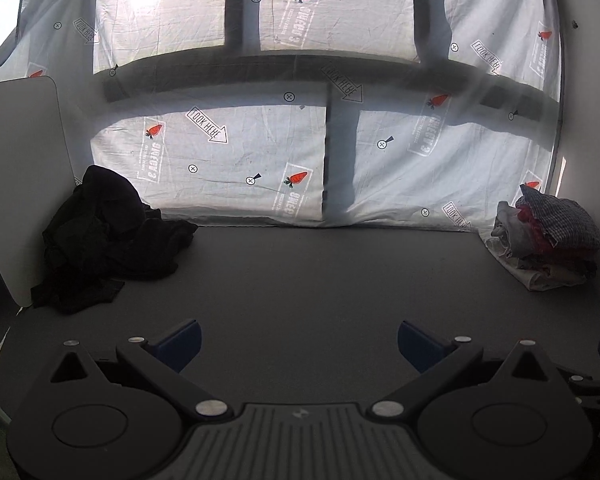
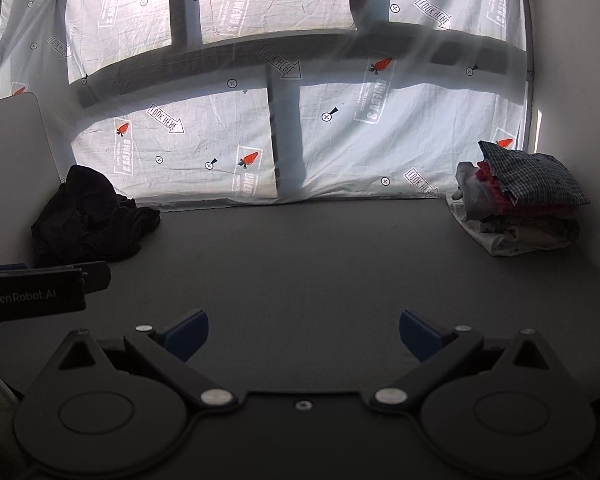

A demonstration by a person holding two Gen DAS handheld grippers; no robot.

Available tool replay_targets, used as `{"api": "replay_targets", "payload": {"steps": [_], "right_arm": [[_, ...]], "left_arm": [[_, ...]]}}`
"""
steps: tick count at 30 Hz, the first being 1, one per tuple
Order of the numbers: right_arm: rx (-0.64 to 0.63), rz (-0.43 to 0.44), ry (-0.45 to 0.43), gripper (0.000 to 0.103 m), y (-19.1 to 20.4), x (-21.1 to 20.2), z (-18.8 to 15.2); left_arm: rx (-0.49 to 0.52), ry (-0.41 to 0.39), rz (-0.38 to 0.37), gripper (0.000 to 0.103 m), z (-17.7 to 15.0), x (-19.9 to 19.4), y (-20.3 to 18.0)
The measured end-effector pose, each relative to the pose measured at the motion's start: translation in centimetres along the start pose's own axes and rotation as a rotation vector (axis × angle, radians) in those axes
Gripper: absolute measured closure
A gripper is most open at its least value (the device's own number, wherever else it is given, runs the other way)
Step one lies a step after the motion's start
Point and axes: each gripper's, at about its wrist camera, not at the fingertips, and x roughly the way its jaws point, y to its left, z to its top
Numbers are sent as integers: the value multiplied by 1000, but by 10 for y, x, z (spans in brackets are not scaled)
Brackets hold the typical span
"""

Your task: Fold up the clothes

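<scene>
Your grey worktop (image 1: pixel 300 280) backs onto a printed sheet (image 1: pixel 228 160); black clothes (image 1: pixel 100 240) far left, folded stack (image 1: pixel 548 236) far right, both tools (image 1: pixel 299 344) (image 2: pixel 304 334) spread, empty.

A dark grey worktop (image 1: pixel 300 272) fills the lower part of both views. Behind it hangs a pale, creased sheet (image 1: pixel 228 152), lit from behind, printed with orange carrots, "LOOK HERE" arrows and small crossed circles. Dark window bars (image 1: pixel 340 148) show through the sheet as a grid of shadows. A plain white panel (image 1: pixel 16 184) stands upright at the worktop's left edge.
</scene>
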Motion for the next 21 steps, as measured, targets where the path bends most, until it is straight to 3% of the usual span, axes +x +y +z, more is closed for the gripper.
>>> {"api": "replay_targets", "payload": {"steps": [8, 21], "right_arm": [[-9, -14, -5, 0, 20, -24, -15], [-50, -5, -14, 0, 34, -42, -24]], "left_arm": [[10, 2, -15, 0, -17, -26, 16], [-19, 5, -32, 0, -22, -34, 22]]}}
